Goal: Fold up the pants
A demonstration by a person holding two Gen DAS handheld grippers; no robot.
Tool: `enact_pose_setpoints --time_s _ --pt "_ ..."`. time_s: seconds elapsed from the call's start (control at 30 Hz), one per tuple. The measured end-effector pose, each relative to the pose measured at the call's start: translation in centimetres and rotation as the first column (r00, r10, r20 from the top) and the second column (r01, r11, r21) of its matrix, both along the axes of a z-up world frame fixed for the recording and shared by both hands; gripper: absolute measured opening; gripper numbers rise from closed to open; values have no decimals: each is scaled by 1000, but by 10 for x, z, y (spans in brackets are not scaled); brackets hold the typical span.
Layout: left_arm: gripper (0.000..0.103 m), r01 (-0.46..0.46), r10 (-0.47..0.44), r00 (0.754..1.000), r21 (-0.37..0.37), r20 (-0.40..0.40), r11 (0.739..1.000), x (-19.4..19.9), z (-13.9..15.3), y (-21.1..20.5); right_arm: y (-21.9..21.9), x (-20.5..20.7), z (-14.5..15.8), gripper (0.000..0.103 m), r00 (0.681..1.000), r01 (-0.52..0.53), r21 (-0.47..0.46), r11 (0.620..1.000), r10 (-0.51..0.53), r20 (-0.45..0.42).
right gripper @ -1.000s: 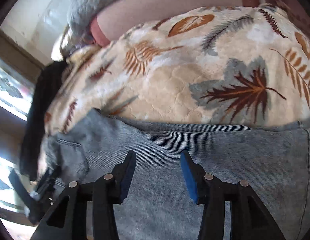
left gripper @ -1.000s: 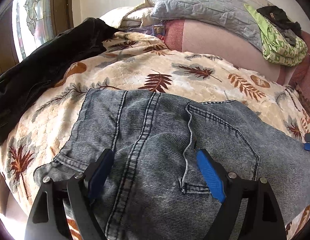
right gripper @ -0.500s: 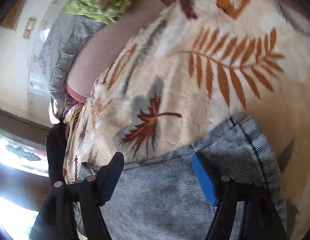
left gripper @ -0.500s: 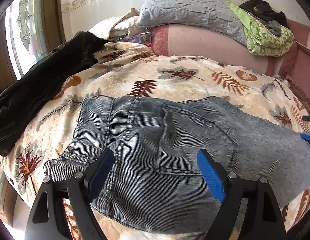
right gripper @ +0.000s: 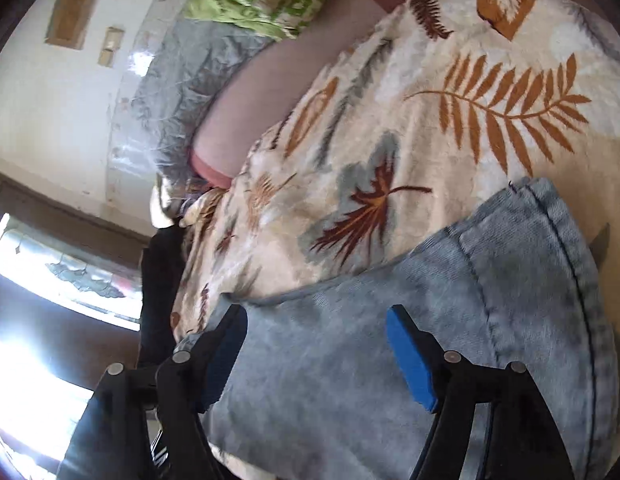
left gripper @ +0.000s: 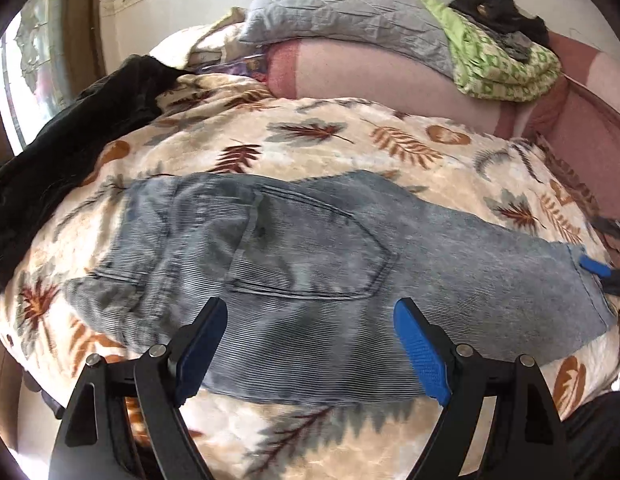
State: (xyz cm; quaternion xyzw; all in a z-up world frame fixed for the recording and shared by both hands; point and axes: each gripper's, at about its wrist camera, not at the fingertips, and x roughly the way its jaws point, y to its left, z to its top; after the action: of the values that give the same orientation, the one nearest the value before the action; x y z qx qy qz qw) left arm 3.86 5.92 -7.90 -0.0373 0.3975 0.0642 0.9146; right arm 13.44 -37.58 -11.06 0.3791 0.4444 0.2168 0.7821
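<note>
My faded blue-grey denim pants [left gripper: 310,256] lie flat on the cream fleece blanket printed with brown and grey leaves [left gripper: 350,148], which covers the bed. All positions below are given relative to the pants.

- Pants: spread lengthwise across the blanket, back pocket facing up. The waist end lies toward the window side; the hemmed leg end [right gripper: 550,264] lies at the opposite side.
- Left hand-held gripper [left gripper: 306,344]: released — both blue-padded fingers [left gripper: 420,354] are spread wide, over the near edge of the pants below the back pocket. Nothing is between the pads.
- Right hand-held gripper [right gripper: 316,354]: also released, fingers spread apart over the leg portion, close to the hem. Nothing is between its pads. One blue fingertip of this gripper shows in the left wrist view at the hem end.
- Black garment [left gripper: 70,148]: lies along the blanket edge beyond the waist end, apart from the pants.
- Grey quilted pillow [left gripper: 350,12]: rests on the pink bolster [left gripper: 370,76] at the far edge of the blanket, well apart from the pants.
- Green-and-white patterned cloth [left gripper: 506,64]: bundled on the bolster beside the pillow, with a dark item — type not discernible — on top.
</note>
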Motion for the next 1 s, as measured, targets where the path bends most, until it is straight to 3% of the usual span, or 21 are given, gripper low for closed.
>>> enact_pose_setpoints --time_s 0.1,0.13,0.17,0.2,0.23,0.33,0.43,0.5,0.57,0.63,0.67,0.7,0.77,0.87,1.0 --pt "86 -116 116 993 45 18 992 5 5 41 16 -36 -7 81 997 -72 -27 997 71 -15" --pt "88 -152 154 988 78 -19 985 12 -2 53 20 -43 -16 81 996 -78 -62 995 75 -39" --pt "89 -185 201 971 124 -132 975 24 -19 65 19 -50 -28 81 995 -79 -91 993 73 -67" --pt "91 -193 222 938 133 -265 972 34 -42 76 19 -52 -41 81 994 -78 -92 993 70 -87" --pt "96 -204 218 939 81 -266 976 33 -51 85 16 -55 -43 81 997 -52 -72 996 48 -64" --pt "96 -202 220 949 99 -225 974 26 -35 83 14 -57 -41 82 998 -23 -58 998 20 -58" --pt "96 -134 141 988 105 -63 985 11 -2 64 16 -65 -39 82 1000 3 -47 999 -4 -19" --pt "96 -103 102 995 139 18 985 6 11 51 17 -64 -38 85 1000 4 -32 999 -5 -7" --pt "96 -95 98 995 155 -13 983 13 2 50 15 -61 -44 86 999 23 -5 1000 -23 -31" --pt "97 -100 125 975 139 -186 985 30 -37 58 12 -60 -46 86 999 33 23 999 -33 -35" --pt "99 -99 119 971 104 -207 990 31 -52 63 9 -61 -47 86 999 37 36 999 -36 -36" --pt "103 -124 133 983 70 -130 990 24 -50 69 8 -61 -47 86 999 41 44 998 -39 -36" --pt "103 -128 134 982 52 -137 990 21 -42 71 8 -61 -47 86 999 39 42 998 -38 -31" --pt "103 -110 111 994 66 -4 992 7 -20 65 12 -62 -45 86 999 36 11 999 -35 -18" --pt "103 -126 120 984 44 129 991 7 0 68 19 -62 -43 90 999 32 -31 999 -33 -5"
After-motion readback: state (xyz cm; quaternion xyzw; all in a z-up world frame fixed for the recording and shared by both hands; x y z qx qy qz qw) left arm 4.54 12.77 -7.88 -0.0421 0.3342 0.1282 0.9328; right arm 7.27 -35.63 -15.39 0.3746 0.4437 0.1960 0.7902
